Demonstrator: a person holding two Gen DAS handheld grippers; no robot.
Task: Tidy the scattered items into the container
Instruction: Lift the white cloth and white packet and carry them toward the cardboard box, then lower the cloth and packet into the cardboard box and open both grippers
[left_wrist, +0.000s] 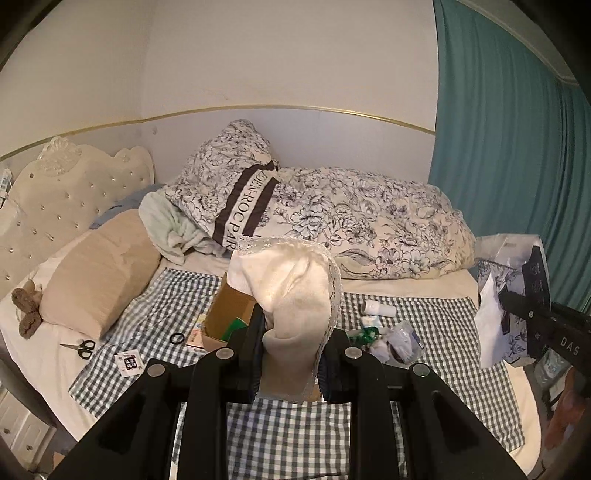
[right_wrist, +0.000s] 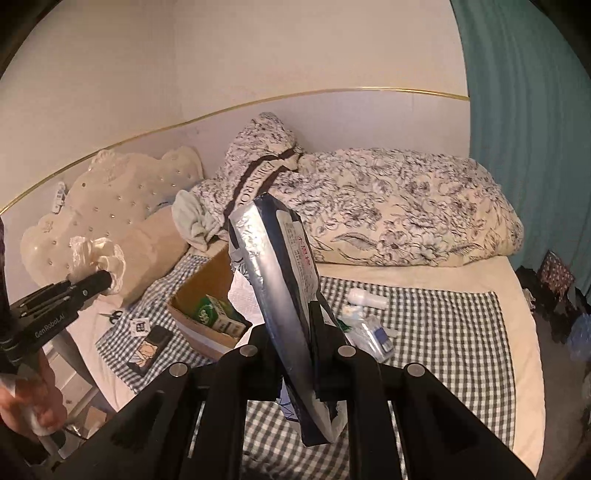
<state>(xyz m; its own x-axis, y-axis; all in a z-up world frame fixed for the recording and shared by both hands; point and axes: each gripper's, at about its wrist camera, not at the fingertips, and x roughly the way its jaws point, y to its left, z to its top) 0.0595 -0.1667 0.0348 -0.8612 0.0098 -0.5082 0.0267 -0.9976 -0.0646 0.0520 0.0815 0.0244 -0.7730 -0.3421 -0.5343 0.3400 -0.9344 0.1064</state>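
Note:
My left gripper (left_wrist: 291, 358) is shut on a cream, lace-edged cloth (left_wrist: 291, 284) held up above the bed; the same cloth (right_wrist: 98, 264) shows at the left of the right wrist view. My right gripper (right_wrist: 295, 354) is shut on a dark, silvery packet with a printed label (right_wrist: 280, 280), which stands tilted between the fingers; the packet (left_wrist: 517, 306) shows at the right of the left wrist view. An open cardboard box (left_wrist: 225, 310) (right_wrist: 207, 295) sits on the checked blanket (left_wrist: 424, 332) and holds a green carton (right_wrist: 214, 314).
Around the box lie scissors (left_wrist: 79, 348), a black ring (left_wrist: 177, 337), a small printed card (left_wrist: 127, 363), a white tube (left_wrist: 378, 307), a dark card (right_wrist: 149, 349) and crumpled wrappers (left_wrist: 399, 341). A floral duvet (left_wrist: 351, 218), a tan pillow (left_wrist: 96, 273) and a teal curtain (left_wrist: 509, 129) border the bed.

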